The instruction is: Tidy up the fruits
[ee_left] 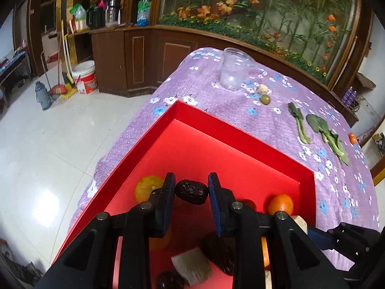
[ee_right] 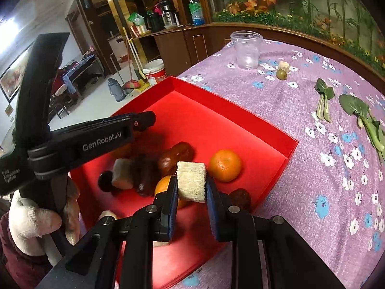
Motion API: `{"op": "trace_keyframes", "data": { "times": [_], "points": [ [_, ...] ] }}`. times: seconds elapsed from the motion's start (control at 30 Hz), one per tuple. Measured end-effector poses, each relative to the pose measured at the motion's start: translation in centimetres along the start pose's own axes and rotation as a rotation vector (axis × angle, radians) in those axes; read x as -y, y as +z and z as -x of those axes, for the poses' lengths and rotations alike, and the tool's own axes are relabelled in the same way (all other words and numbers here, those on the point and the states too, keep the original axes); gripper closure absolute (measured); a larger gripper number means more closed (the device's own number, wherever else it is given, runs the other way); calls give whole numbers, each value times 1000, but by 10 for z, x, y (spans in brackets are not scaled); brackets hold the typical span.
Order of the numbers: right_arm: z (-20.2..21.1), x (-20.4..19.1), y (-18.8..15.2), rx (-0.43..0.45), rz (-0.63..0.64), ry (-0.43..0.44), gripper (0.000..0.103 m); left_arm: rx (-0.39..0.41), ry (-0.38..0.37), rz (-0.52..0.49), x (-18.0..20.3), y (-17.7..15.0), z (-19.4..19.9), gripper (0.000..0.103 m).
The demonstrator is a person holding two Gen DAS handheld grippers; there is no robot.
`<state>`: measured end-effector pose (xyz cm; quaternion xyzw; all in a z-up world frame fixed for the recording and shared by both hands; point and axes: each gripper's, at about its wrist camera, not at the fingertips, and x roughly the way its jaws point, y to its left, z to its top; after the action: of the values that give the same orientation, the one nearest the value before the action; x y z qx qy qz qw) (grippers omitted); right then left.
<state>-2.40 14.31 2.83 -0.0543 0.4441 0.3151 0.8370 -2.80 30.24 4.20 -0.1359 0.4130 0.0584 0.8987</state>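
My left gripper [ee_left: 191, 184] is shut on a dark wrinkled date [ee_left: 191, 192], held over the red box [ee_left: 216, 125]. My right gripper [ee_right: 191, 185] is shut on a pale fibrous sugarcane piece [ee_right: 191, 180], also above the red box [ee_right: 240, 118]. Inside the box lie an orange [ee_right: 225, 165], a reddish-brown date [ee_right: 175, 156], another pale piece [ee_right: 122, 172], dark fruits [ee_right: 144, 175] and a second orange [ee_right: 162, 184] partly hidden behind my fingers. The left gripper's body [ee_right: 91, 142] reaches over the box in the right wrist view, with a gloved hand [ee_right: 31, 219] on it.
On the purple flowered cloth [ee_right: 300, 168] stand a clear plastic cup [ee_right: 246, 48], a green fruit [ee_right: 281, 74] beside a pale chunk [ee_right: 284, 65], and leafy greens [ee_right: 361, 118]. A small orange [ee_left: 352, 138] lies at the table's right edge. The tiled floor [ee_left: 48, 144] drops away left of the table.
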Motion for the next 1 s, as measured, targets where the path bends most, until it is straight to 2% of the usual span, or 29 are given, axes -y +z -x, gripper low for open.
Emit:
{"op": "trace_keyframes", "data": {
  "times": [0.1,0.17,0.3,0.37,0.43,0.57,0.63,0.7,0.77,0.83,1.0],
  "points": [
    [-8,4,2,-13,-4,-9,78,-3,-11,12,-2,3,-1,65],
    [-12,8,6,-6,-2,-30,78,9,-10,13,-1,3,1,50],
    [-11,6,7,0,19,-49,78,18,-26,32,-2,2,6,44],
    [-10,6,6,-2,23,-36,77,25,-25,42,-2,0,11,43],
    [-7,3,4,-1,32,-18,77,39,-18,50,-3,-3,19,37],
    [0,-12,-2,6,103,-17,77,86,-6,65,-4,-10,40,32],
    [5,-17,-6,0,117,9,74,106,-8,70,-3,-14,51,32],
    [8,-19,-10,-11,108,40,64,120,-8,69,0,-17,60,31],
    [17,-21,-19,-16,103,68,60,138,-6,60,5,-20,69,29],
    [20,-22,-22,-14,107,70,58,158,-6,52,12,-25,79,27],
    [48,-22,-42,39,101,59,43,206,7,48,27,-36,102,26]
  ]
}}
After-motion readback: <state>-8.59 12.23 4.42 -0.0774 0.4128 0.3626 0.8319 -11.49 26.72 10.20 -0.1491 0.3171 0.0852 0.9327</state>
